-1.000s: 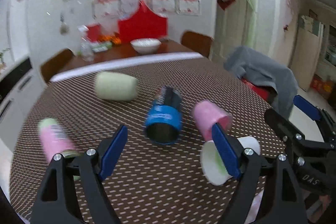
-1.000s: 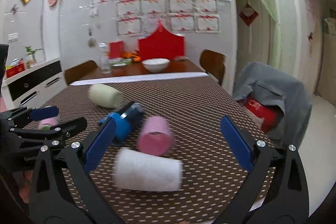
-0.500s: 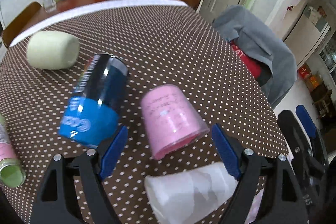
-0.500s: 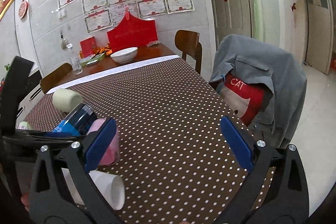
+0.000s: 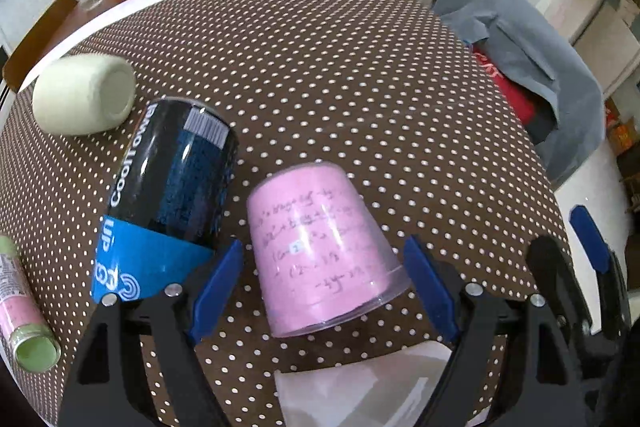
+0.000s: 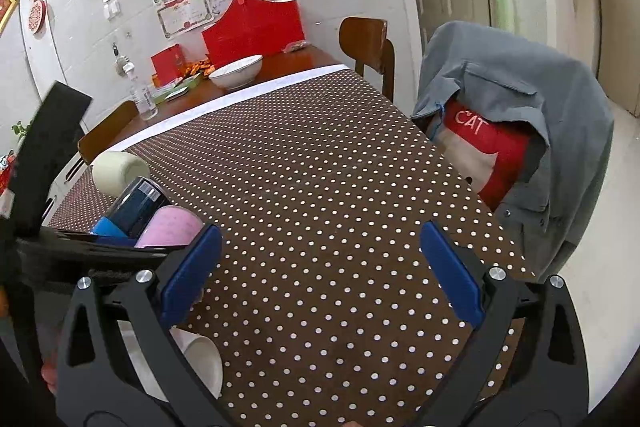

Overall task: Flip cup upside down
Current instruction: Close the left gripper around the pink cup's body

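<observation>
Translucent pink plastic cup, tapered, lies btwn wide-open left gripper; right gripper wide, empty.

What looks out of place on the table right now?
Nothing spilled, but every container lies on its side: pink cup between the open left gripper fingers, blue can beside it, cream cup farther back, white cup nearest.

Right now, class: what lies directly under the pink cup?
The pink cup lies on its side on the dotted tablecloth; only cloth shows beneath. The contact patch and the cup's inside are hidden.
</observation>
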{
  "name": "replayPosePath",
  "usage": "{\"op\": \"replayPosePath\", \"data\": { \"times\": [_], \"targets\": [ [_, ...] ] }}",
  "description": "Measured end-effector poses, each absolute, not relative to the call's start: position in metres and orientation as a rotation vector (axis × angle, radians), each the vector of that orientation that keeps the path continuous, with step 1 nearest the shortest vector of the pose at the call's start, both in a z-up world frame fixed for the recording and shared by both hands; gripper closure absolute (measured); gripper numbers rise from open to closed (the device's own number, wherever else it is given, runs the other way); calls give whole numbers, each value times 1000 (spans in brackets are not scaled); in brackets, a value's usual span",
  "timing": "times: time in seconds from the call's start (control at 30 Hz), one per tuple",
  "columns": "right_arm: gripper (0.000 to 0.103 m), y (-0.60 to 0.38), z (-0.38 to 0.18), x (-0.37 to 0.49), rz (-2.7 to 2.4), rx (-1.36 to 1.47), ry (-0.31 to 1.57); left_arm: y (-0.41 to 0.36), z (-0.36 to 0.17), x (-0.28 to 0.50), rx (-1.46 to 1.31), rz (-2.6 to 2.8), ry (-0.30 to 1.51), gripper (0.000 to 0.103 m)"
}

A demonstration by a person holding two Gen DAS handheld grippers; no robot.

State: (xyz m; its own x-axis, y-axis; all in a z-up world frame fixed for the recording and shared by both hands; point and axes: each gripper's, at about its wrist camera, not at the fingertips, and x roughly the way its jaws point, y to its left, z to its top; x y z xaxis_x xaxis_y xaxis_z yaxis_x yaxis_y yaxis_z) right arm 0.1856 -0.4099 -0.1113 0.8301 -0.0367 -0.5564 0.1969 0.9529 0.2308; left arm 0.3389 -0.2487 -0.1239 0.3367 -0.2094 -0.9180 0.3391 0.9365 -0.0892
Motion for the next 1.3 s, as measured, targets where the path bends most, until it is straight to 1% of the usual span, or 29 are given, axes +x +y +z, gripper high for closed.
{"op": "replayPosePath", "data": {
  "times": [0.23,0.5,0.73,0.77,0.8,0.83,1.1,1.3],
  "targets": [
    [6,-407,-114,185,-108,281,589,-247,-123,341,110,-371,1167,22],
    [6,-402,-109,183,-96,273,583,-251,-134,339,184,-380,1263,22],
    [6,-401,-111,184,-89,271,587,-245,-129,347,151,-360,1238,23],
    [6,-401,-111,184,-87,271,589,-245,-128,347,151,-365,1233,25],
    [6,-401,-111,184,-87,270,592,-246,-127,346,156,-369,1227,33],
    [6,-400,-111,184,-86,269,593,-247,-127,346,163,-370,1222,35],
    [6,-396,-109,184,-82,264,593,-245,-127,335,155,-412,1196,36],
    [6,-390,-97,176,-86,259,558,-236,-96,319,126,-451,1096,36]
  ]
}}
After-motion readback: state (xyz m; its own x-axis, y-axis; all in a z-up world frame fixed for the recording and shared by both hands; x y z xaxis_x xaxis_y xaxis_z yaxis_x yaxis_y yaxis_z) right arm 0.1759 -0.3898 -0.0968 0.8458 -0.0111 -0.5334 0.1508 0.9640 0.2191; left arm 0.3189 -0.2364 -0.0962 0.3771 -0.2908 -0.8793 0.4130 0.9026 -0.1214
